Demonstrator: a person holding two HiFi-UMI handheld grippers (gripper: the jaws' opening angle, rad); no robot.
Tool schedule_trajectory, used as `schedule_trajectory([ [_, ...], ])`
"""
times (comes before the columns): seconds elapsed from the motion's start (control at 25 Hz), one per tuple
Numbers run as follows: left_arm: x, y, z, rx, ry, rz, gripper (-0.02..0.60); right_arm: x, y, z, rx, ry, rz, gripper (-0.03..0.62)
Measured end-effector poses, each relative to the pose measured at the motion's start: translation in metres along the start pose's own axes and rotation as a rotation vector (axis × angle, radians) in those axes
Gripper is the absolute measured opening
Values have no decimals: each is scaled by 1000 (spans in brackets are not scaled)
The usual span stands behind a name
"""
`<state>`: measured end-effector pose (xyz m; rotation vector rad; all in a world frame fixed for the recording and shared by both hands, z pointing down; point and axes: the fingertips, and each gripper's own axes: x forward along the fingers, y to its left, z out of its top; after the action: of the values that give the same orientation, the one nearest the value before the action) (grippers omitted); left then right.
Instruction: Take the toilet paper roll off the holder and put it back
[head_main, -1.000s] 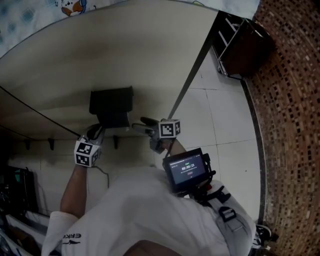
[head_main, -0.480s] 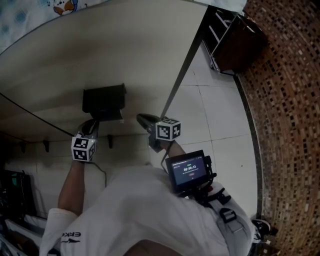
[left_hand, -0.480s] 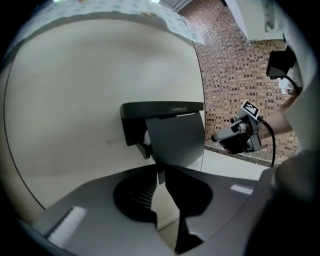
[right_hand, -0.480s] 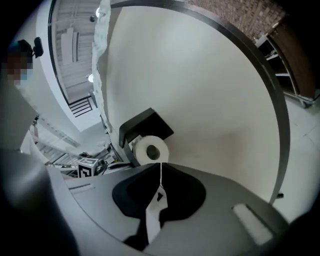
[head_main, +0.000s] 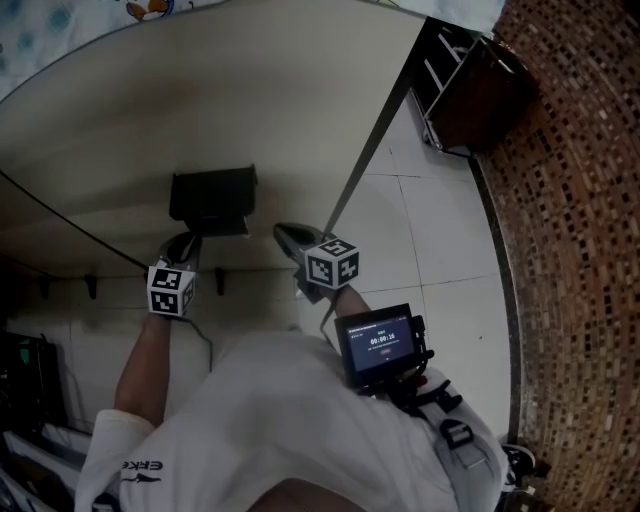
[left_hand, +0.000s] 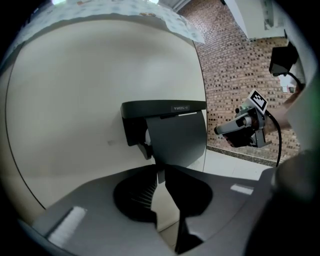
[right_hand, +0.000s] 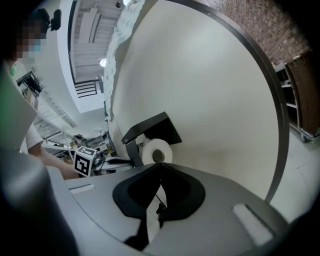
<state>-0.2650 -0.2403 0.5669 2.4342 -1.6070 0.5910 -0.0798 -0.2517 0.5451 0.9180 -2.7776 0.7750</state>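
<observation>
On the cream-painted wall (head_main: 200, 100) below my head camera hangs the black metal toilet-paper holder (head_main: 212, 198). My left gripper (head_main: 183, 245) reaches up to its lower edge with the forearm stretched straight, while my right gripper (head_main: 288, 238) hovers just beside it to the right, wrist bent inward, touching nothing. From the left gripper view, the jaws stand nearly together and seem to pinch the bottom edge of the holder's dark hinged cover flap (left_hand: 175, 137); the roll is hidden behind it. From the right gripper view, the white toilet paper roll (right_hand: 156, 151) sits on the holder under that cover, near my jaw tips but apart from them, and those jaws are pressed together with nothing between. I judge the removal has not begun: next the right jaws must spread, move in and close on the roll's side, with the left holding the flap clear.
</observation>
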Motion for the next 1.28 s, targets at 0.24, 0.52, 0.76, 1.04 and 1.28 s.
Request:
schedule_trajectory([
  [0.24, 4, -6, 5, 0, -10, -14, 54, -5, -1, 10, 11, -12, -16, 14],
  [0.52, -3, -3, 9, -26, -63, 40, 84, -10, 0, 22, -14, -13, -57, 14],
  [0.76, -18, -5, 20, -67, -129, 112, 78, -22, 0, 28, -70, -5, -100, 14],
  [1.04, -50, -21, 42, -90, -206, 166, 6, -24, 22, 37, -190, -4, -133, 14],
  [1.28, -69, -37, 46, -115, -254, 196, 2, -20, 39, 42, -358, -33, -137, 14],
])
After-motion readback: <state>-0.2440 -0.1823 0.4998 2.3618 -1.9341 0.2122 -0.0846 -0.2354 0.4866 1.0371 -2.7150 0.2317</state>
